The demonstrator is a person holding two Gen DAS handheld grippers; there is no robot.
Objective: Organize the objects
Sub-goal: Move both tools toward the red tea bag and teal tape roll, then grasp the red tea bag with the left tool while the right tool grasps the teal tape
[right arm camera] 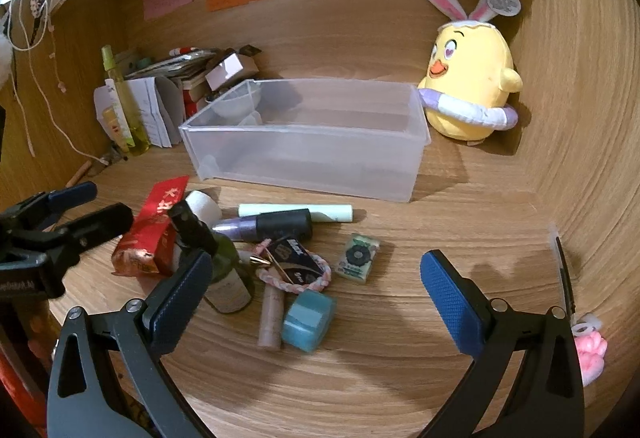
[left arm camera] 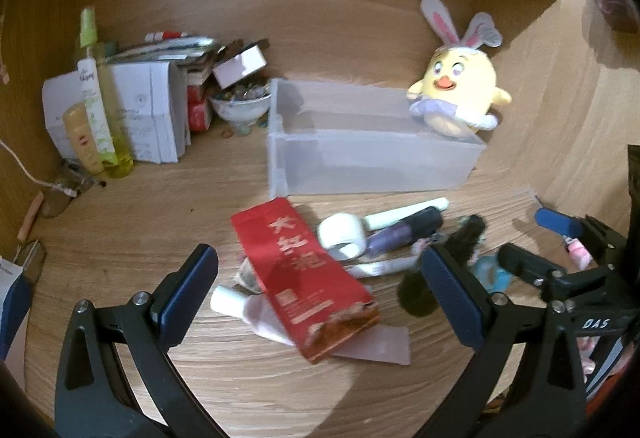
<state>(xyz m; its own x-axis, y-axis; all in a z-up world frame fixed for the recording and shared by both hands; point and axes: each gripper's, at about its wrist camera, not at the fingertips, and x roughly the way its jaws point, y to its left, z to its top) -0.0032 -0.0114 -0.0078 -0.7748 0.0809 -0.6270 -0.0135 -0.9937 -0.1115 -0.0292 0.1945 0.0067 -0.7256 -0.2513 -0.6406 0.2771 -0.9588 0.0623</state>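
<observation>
Your left gripper (left arm camera: 316,282) hangs spread wide above the red packet (left arm camera: 306,286), gripping nothing; your right gripper (right arm camera: 316,292) is likewise released and empty, poised over the clutter. The clear plastic bin (right arm camera: 304,157) sits empty on the wooden desk (right arm camera: 380,358), its long axis running side to side along the back wall. In front of the bin lies the pile — the red packet slants from the bin's left corner toward you, while a pale green tube (right arm camera: 296,213) and a purple tube with a black cap (right arm camera: 264,228) lie parallel to the bin's front wall. A dark green bottle (right arm camera: 220,270) is partly hidden behind your right gripper's left finger. Right of the bin stands a yellow plush chick (right arm camera: 468,85); the left view is blurred.
</observation>
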